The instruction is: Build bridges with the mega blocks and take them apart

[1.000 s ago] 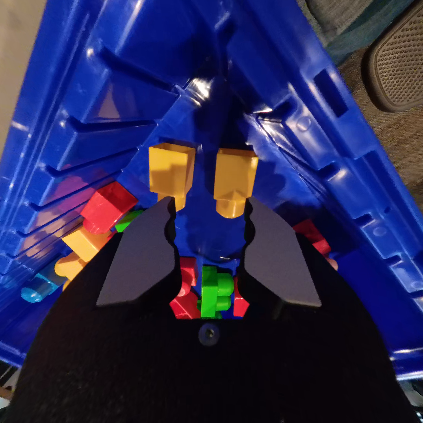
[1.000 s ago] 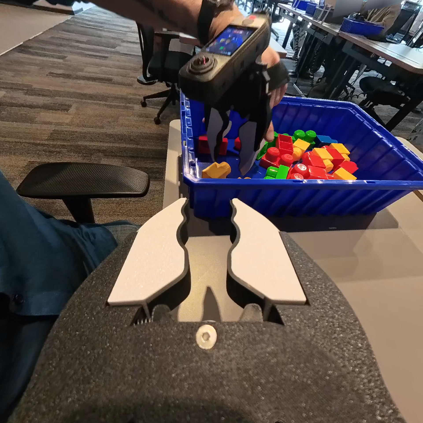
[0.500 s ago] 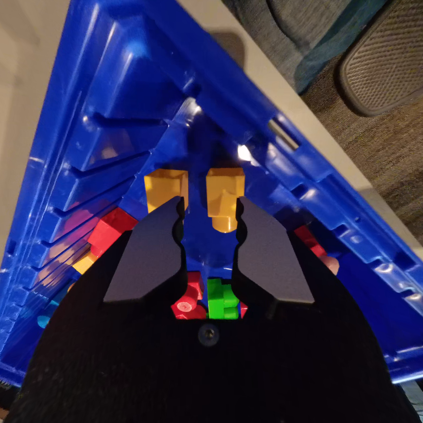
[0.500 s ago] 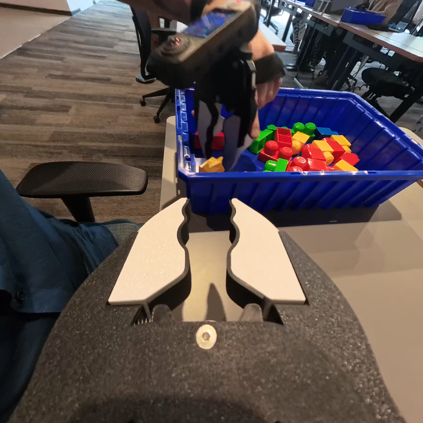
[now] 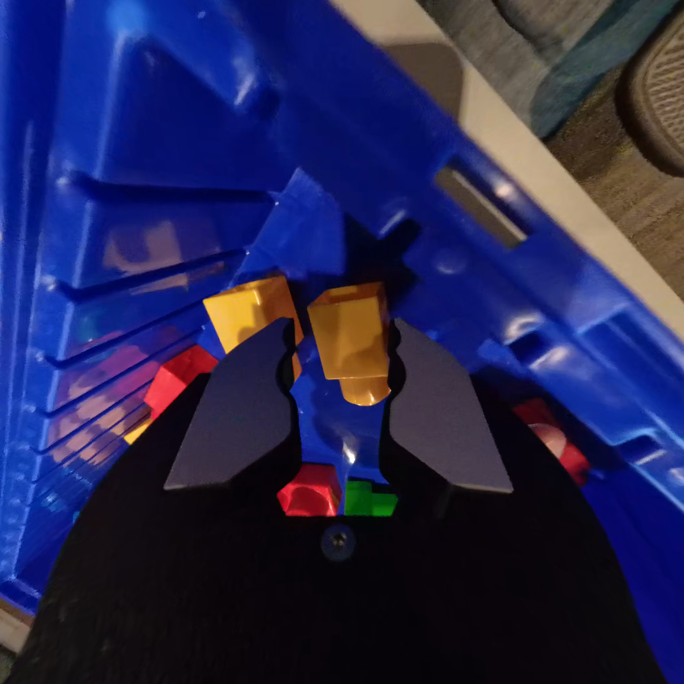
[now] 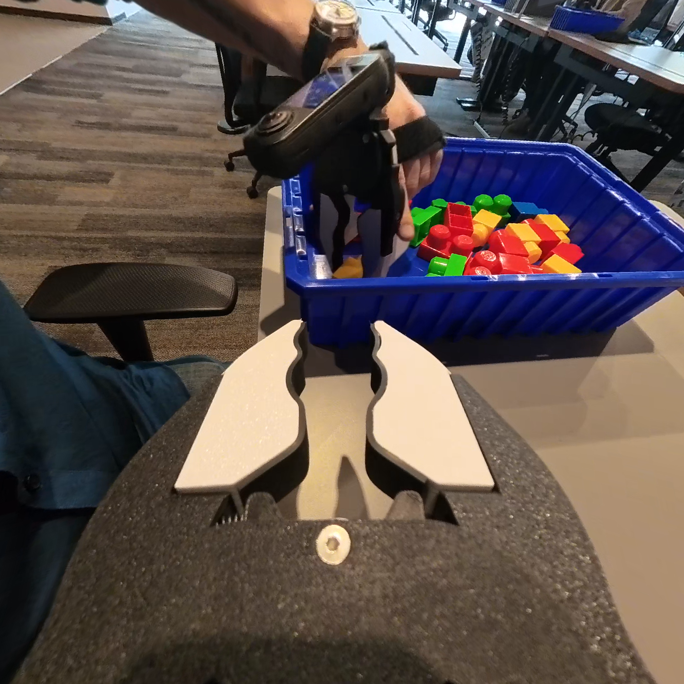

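Observation:
A blue bin (image 6: 481, 307) on a grey table (image 6: 573, 462) holds several red, yellow, green and blue mega blocks (image 6: 510, 240). My left gripper (image 5: 340, 325) reaches down into the bin's near left corner; it also shows in the right wrist view (image 6: 355, 255). Its jaws are open and straddle a yellow block (image 5: 348, 344) lying on the bin floor. The right finger (image 5: 436, 407) is against the block, and a thin gap shows on the left. A second yellow block (image 5: 248, 318) lies just left, partly behind the left finger. My right gripper (image 6: 337, 333) is open and empty above the table in front of the bin.
Red blocks (image 5: 174, 377) and a green block (image 5: 366, 499) lie near the left gripper, with the bin's ribbed walls (image 5: 148, 222) close around it. A black chair armrest (image 6: 129, 292) and a person's leg (image 6: 74, 407) are left of the table. Desks and chairs stand behind. Left tips to right tips: about 20 cm.
My left gripper has gone lower into the bin's corner and its jaws have narrowed around the right-hand yellow block. My right gripper has hardly moved.

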